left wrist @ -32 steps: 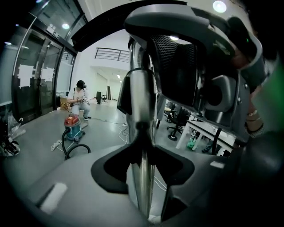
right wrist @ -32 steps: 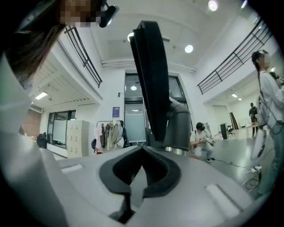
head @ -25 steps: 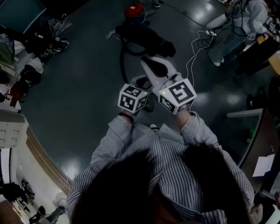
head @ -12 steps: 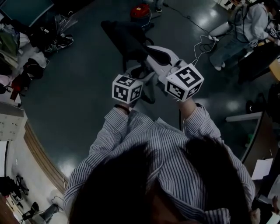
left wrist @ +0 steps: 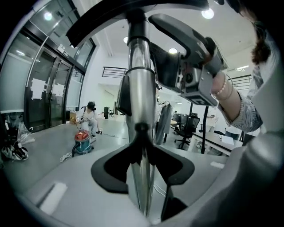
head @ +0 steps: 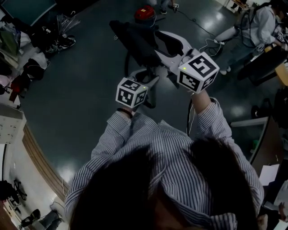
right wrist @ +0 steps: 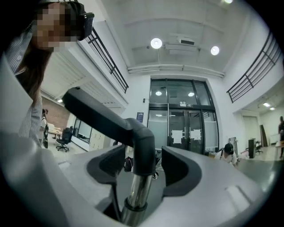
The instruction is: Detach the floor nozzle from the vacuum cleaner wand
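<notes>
1. Left gripper [left wrist: 142,150]: the jaws are clamped on the chrome wand [left wrist: 141,88], which runs upright between the pads.
2. Right gripper [right wrist: 144,155]: the jaws have just been opening and stand wide. The nozzle's black elbow stands between them and the pads do not press it.
3. Floor nozzle [right wrist: 102,116]: black, raised off the floor [head: 81,90] and seated on the wand's far end, not yet detached. In the head view it lies beyond both grippers, to the far left of the right gripper's marker cube [head: 198,72].
4. Striped sleeves [head: 118,134]: both arms reach forward. The left gripper is held nearer than the right.
5. Red canister vacuum [head: 145,13]: on the floor, far side, just beyond the nozzle.
6. Second person [head: 254,20]: at the far right, well apart from the grippers.
</notes>
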{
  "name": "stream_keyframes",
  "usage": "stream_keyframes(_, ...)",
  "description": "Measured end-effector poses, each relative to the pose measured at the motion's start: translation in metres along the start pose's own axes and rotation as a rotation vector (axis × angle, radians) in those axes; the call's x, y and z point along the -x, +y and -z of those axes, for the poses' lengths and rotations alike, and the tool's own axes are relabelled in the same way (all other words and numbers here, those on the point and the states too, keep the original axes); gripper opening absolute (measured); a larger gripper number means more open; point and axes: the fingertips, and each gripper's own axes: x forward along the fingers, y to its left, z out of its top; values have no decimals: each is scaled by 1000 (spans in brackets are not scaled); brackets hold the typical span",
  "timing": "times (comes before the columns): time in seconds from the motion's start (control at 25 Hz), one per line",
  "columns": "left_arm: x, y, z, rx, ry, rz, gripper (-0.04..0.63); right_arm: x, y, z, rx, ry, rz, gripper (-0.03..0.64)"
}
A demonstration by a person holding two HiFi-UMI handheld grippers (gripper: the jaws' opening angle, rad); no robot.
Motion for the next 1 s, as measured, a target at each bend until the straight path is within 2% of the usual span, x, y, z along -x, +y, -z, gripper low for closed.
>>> stream_keyframes(0.12,-4,-7,5,-28,27,25,183,-10,-5,-7,-1,16,-42,247)
stream_keyframes(0.32,-6,-17,11,-90,65,71,190,-15,-3,3,-34,108,-159,246)
stream_keyframes(0.52,-7,-26,16,-141,88,96,196,-18,2,15,-62,164,-210,245)
stream_keyframes(0.56,-8,-27,16,-144,87,98,196,-18,4,16,-69,167,-222,228)
stream_keyframes(0.64,-11,-28,17,-138,85,101,196,-16,5,19,-72,165,-233,169)
stream_keyframes(0.84,-9,-28,19,-93,57,128,190,-14,1,21,-76,157,-215,167)
stream_keyframes(1.0,-4,-26,14,-66,18,150,187,-15,3,15,-74,145,-241,167)
